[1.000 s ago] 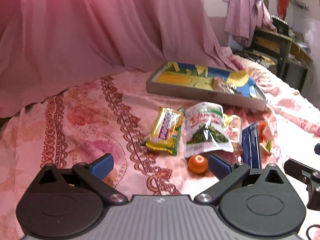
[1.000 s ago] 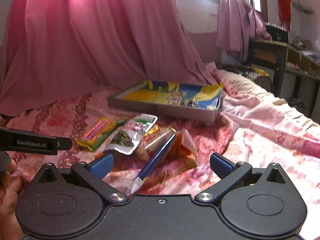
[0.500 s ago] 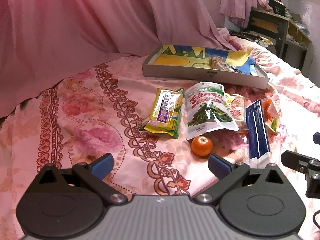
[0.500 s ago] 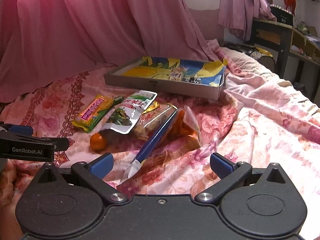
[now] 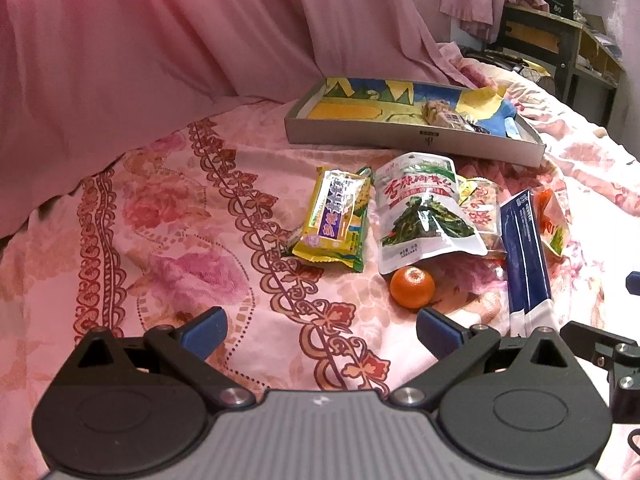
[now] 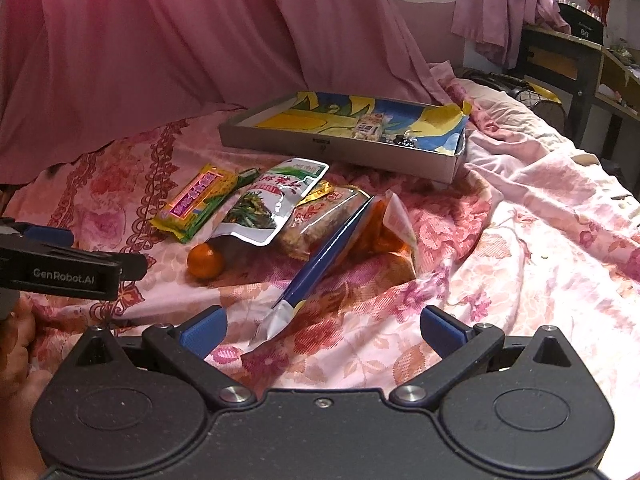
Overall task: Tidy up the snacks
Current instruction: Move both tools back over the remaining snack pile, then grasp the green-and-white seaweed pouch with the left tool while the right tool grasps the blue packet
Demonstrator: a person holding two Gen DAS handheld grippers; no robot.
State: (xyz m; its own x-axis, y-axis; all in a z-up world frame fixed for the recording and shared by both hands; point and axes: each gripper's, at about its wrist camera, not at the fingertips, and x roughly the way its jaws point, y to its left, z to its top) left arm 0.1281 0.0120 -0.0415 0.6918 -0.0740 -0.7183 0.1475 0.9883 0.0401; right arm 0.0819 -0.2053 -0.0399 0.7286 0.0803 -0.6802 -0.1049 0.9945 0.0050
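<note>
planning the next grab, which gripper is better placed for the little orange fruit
Left, probably. The orange fruit lies just ahead of the left gripper, by its right finger, jaws open. From the right gripper it sits far off to the left.

My left wrist view: low over bedspread, facing 12 o'clock, snacks at 1 o'clock. My right wrist view: likewise low, snacks at 11. Shared: tray, tangerine.

Left gripper spread empty, tangerine beside snack packets, tray behind
</note>
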